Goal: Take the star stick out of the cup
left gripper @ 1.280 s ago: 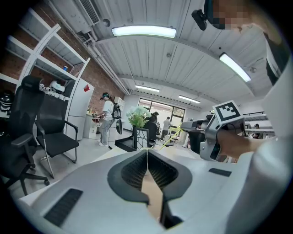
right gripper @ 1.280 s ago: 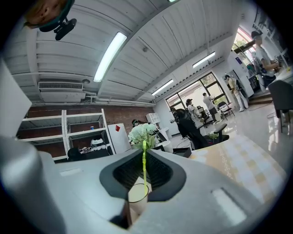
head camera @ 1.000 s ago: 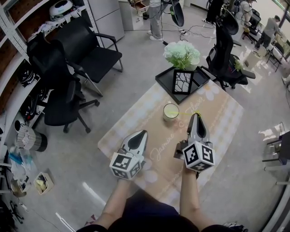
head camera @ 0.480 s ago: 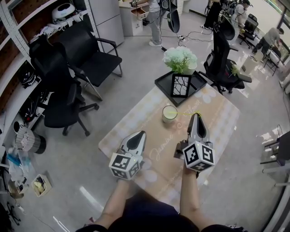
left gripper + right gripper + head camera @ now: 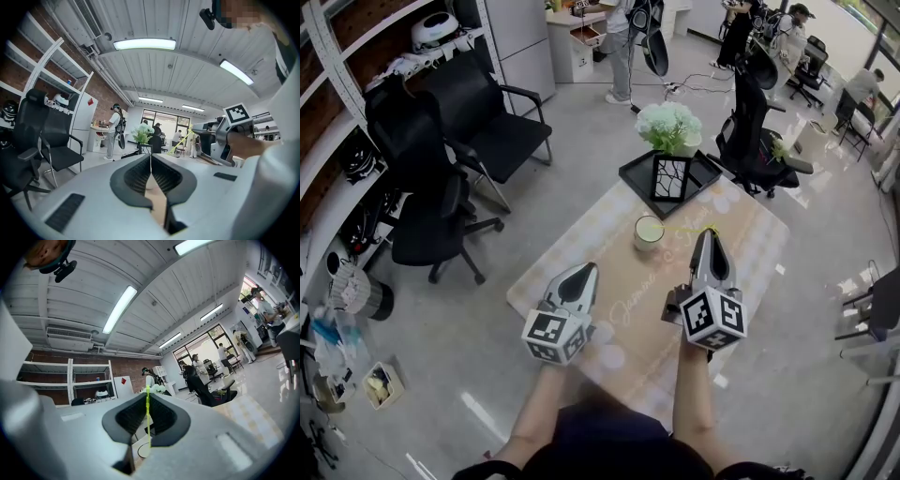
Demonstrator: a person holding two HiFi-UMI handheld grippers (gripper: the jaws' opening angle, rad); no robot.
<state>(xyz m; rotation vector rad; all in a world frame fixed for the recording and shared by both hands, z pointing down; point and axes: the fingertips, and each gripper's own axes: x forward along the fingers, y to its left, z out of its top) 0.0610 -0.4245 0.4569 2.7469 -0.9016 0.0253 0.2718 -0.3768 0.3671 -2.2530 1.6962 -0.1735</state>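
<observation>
Bright ceiling tubes [image 5: 144, 44], fisheye-warped edges

The near half of the table [image 5: 623, 295] lies bare. A thin stick [image 5: 684, 230] bars the gap right of the cup [image 5: 649, 231]. Behind it, a black tray [image 5: 636, 174], 1 upright frame [image 5: 671, 178] and flowers [image 5: 667, 124] crowd the far end. Office chairs [image 5: 431, 220] stand to the left.

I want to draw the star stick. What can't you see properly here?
The stick: too small in head view to show its star; right gripper view shows only a thin line.
Its lower end: too faint in head view to tell if it's out of the cup.
Tablecloth writing: too small in head view.
</observation>
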